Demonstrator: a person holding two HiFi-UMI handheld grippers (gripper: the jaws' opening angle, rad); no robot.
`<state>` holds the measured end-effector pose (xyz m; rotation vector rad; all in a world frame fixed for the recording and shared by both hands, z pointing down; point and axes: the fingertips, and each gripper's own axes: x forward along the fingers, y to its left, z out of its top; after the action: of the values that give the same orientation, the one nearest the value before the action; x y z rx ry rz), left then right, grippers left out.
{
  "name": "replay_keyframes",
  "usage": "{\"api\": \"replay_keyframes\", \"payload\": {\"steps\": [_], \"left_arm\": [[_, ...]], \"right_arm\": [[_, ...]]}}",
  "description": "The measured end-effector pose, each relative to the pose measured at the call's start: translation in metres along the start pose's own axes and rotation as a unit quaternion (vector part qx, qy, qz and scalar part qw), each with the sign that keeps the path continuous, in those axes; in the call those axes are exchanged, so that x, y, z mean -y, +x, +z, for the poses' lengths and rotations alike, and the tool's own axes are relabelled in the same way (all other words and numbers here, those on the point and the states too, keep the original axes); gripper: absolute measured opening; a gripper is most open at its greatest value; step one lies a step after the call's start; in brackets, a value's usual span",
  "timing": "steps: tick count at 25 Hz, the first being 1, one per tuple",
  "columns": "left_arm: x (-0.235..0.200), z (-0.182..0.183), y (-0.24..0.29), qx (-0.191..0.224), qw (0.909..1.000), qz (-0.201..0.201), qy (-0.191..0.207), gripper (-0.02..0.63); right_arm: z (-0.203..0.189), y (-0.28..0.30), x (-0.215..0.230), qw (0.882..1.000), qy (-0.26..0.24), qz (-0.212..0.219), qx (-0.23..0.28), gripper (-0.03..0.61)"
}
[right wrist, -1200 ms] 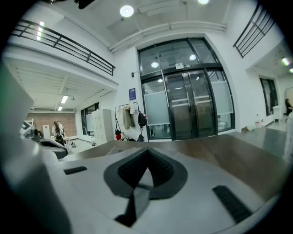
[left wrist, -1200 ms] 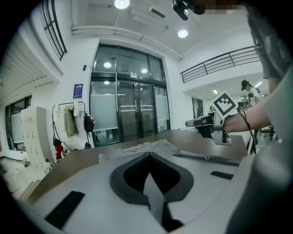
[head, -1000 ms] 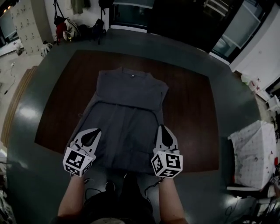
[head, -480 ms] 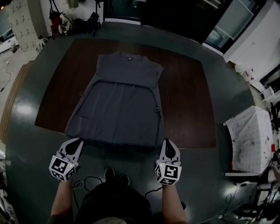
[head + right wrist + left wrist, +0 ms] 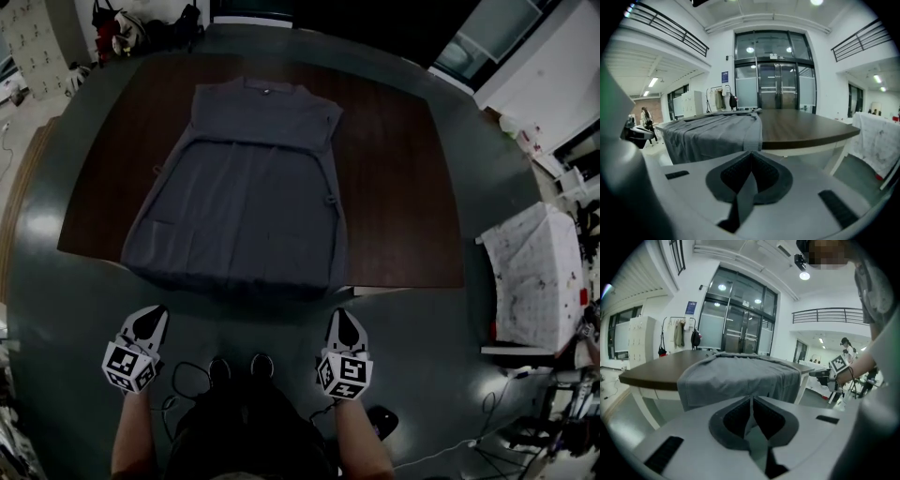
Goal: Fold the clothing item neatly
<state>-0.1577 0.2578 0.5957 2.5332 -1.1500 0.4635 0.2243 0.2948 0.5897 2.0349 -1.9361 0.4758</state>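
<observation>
As garment [image 5: 239,187] lies beyond, left gripper [image 5: 150,316], right gripper [image 5: 343,319]

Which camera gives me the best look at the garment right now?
The head view: the whole garment from above, spread on the table. The left gripper view sees it low, from its hanging hem; the right gripper view catches only one side.

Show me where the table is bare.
Widest bare patch: the table right of the garment, out to its right edge. A narrower strip runs along the garment's left. The middle is covered, the garment overhanging the near edge.
</observation>
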Motion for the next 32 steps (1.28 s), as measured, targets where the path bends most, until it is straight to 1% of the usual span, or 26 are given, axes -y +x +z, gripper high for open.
{"api": "replay_keyframes", "payload": {"steps": [3,5,8,10,11,14,17,20,22,24,26,29,31,32], "left_arm": [[-0.010,-0.029,0.017,0.002,0.9998,-0.010,-0.018,0.009],[-0.016,-0.045,0.027,0.011,0.9995,-0.023,-0.020,0.024],[-0.020,-0.074,0.039,0.014,0.9989,-0.046,-0.002,0.123],[-0.026,-0.101,0.047,0.011,0.9986,-0.050,0.012,0.158],[-0.031,-0.114,0.052,0.012,0.9988,-0.046,0.014,0.171],[-0.050,-0.155,0.067,0.017,0.9997,-0.019,-0.004,0.239],[-0.072,-0.201,0.082,0.009,0.9997,0.002,-0.022,0.298],[-0.100,-0.246,0.102,-0.001,0.9986,0.019,-0.050,0.316],[-0.118,-0.268,0.115,0.000,0.9976,0.026,-0.064,0.329],[-0.132,-0.279,0.128,0.008,0.9977,0.026,-0.062,0.341],[-0.141,-0.278,0.139,0.024,0.9981,0.019,-0.053,0.352],[-0.153,-0.267,0.148,0.042,0.9983,0.021,-0.035,0.360],[-0.164,-0.264,0.153,0.044,0.9981,0.030,-0.031,0.360],[-0.166,-0.263,0.156,0.040,0.9985,0.028,-0.027,0.359]], "right_arm": [[-0.029,0.011,-0.002,1.000,0.017,-0.017,-0.003,-0.008],[-0.052,0.021,-0.004,1.000,0.024,-0.017,-0.001,0.022],[-0.092,0.040,-0.014,1.000,0.011,0.002,-0.010,0.063],[-0.123,0.055,-0.020,1.000,-0.010,0.011,-0.023,0.074],[-0.138,0.064,-0.022,0.999,-0.016,0.013,-0.029,0.074],[-0.181,0.087,-0.019,0.999,-0.011,0.013,-0.040,0.124],[-0.217,0.105,-0.013,0.999,-0.010,0.013,-0.048,0.173],[-0.248,0.130,-0.006,0.999,-0.008,0.017,-0.050,0.212],[-0.260,0.147,-0.002,0.999,-0.010,0.022,-0.045,0.230],[-0.264,0.160,-0.003,0.998,-0.033,0.034,-0.040,0.247],[-0.264,0.171,-0.003,0.997,-0.049,0.042,-0.032,0.247],[-0.261,0.187,0.000,0.998,-0.048,0.042,-0.019,0.247],[-0.261,0.200,0.000,0.998,-0.048,0.039,-0.019,0.247],[-0.261,0.205,0.000,0.998,-0.049,0.035,-0.021,0.247]]}}
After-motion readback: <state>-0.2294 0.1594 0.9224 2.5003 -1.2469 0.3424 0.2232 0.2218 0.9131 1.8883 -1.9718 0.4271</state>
